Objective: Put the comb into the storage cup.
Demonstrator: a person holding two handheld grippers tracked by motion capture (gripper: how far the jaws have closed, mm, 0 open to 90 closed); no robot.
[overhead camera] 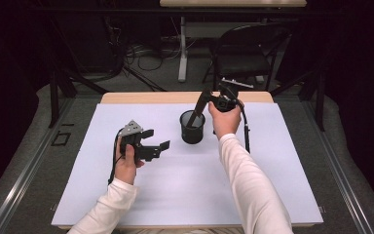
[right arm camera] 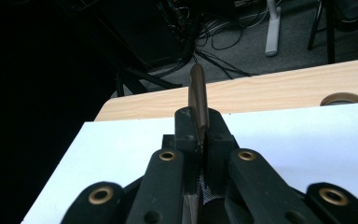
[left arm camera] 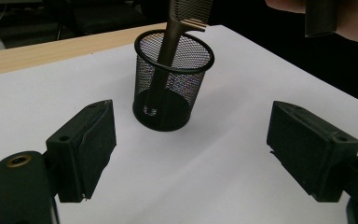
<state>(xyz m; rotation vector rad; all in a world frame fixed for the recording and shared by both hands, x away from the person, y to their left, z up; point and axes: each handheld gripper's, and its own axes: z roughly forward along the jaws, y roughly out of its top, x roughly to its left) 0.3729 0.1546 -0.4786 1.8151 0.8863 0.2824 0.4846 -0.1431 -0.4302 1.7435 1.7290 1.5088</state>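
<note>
Mesh cup [overhead camera: 193,127] already has the comb [overhead camera: 198,110] handle inside; your right gripper [overhead camera: 213,101] grips it, so lower gently before releasing. Left gripper [overhead camera: 157,139] sits open.

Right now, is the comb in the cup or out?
In. The comb leans inside the mesh cup, its lower end at the bottom.
</note>
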